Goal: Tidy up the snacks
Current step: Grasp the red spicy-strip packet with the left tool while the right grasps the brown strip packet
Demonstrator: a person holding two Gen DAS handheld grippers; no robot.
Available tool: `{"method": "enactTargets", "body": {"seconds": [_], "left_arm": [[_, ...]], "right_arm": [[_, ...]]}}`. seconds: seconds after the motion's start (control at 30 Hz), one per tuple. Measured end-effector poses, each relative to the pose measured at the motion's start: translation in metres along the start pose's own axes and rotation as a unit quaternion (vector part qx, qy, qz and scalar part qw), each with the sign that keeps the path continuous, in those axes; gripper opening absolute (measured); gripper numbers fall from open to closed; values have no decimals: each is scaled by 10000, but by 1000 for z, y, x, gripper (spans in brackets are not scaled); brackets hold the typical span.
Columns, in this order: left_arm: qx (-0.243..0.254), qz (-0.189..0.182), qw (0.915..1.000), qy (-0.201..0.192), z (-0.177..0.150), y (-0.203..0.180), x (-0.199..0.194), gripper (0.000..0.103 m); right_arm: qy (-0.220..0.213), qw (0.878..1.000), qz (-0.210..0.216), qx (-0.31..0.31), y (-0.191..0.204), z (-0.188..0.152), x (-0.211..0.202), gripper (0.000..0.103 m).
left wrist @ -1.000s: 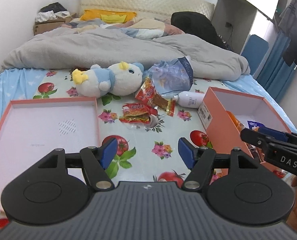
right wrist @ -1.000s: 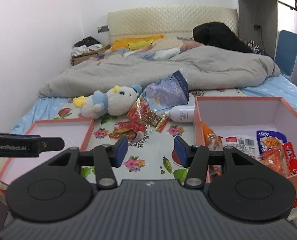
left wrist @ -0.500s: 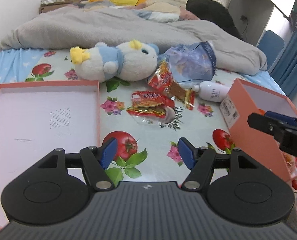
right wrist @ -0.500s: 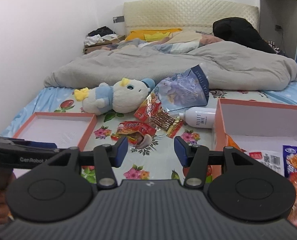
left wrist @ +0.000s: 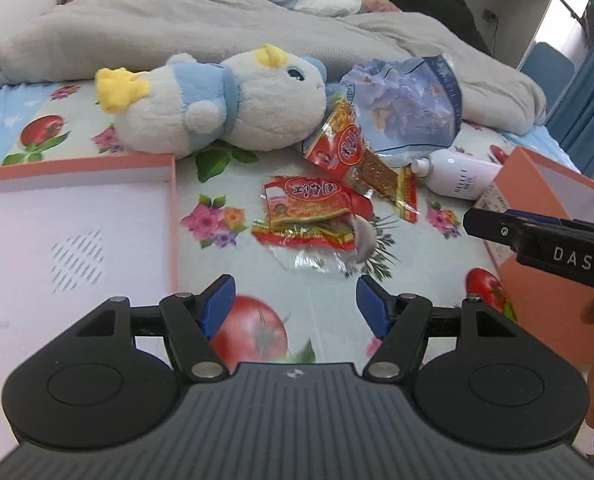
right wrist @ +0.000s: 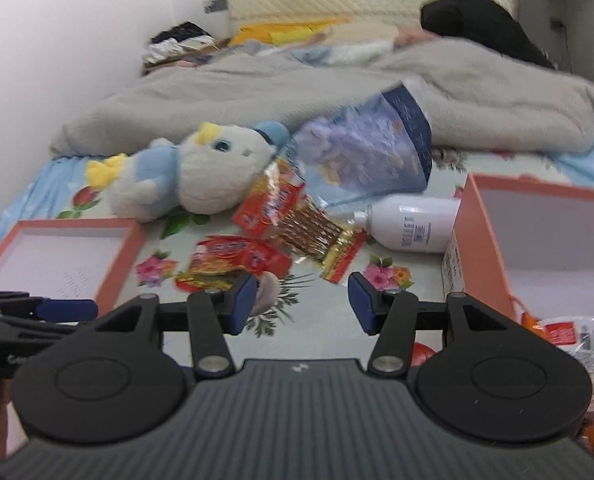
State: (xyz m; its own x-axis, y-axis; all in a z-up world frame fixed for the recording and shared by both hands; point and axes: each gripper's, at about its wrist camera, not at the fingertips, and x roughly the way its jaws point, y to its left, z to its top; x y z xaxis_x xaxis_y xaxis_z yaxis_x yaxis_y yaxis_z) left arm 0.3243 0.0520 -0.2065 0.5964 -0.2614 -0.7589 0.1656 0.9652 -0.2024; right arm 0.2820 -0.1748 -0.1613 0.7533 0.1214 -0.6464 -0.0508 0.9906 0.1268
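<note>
2 red snack packets lie loose on the flowered bedsheet (left wrist: pixel 317 296), between 2 orange boxes. The nearer packet (left wrist: pixel 313 216) lies flat, red and yellow with crumpled clear plastic at its near edge. Just beyond it, the far packet (left wrist: pixel 361 160) lies slanted, its red printed end toward the far left and a clear window showing brown sticks toward the near right. A large pale blue bag (left wrist: pixel 409 108) stands tilted behind them. The shallow orange lid (left wrist: pixel 73 236) sits at the left, white inside. The deeper orange box (right wrist: pixel 537 240) stands at the right, holding several packets (right wrist: pixel 577 340) at its near end.
</note>
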Motion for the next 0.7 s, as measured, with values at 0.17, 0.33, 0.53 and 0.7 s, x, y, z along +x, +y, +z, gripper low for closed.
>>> {"method": "enactTargets", "body": {"seconds": [0.17,0.33,0.53,0.7], "left_arm": [[121,-15,9999,0,17,2,27,75],[44,-124,9999,-5,26,7,54,79],[251,-261,9993,6,34,0,76,89],[300,-277,9992,-39,40,0,89,91]], "right_arm": [[90,9999,-66,78,-6,11,30,54],[115,9997,-58,211,-16,18,50,77],[237,9989,160,361,-13,27,76,84],[266,9994,199,58,-3,37,97,84]]}}
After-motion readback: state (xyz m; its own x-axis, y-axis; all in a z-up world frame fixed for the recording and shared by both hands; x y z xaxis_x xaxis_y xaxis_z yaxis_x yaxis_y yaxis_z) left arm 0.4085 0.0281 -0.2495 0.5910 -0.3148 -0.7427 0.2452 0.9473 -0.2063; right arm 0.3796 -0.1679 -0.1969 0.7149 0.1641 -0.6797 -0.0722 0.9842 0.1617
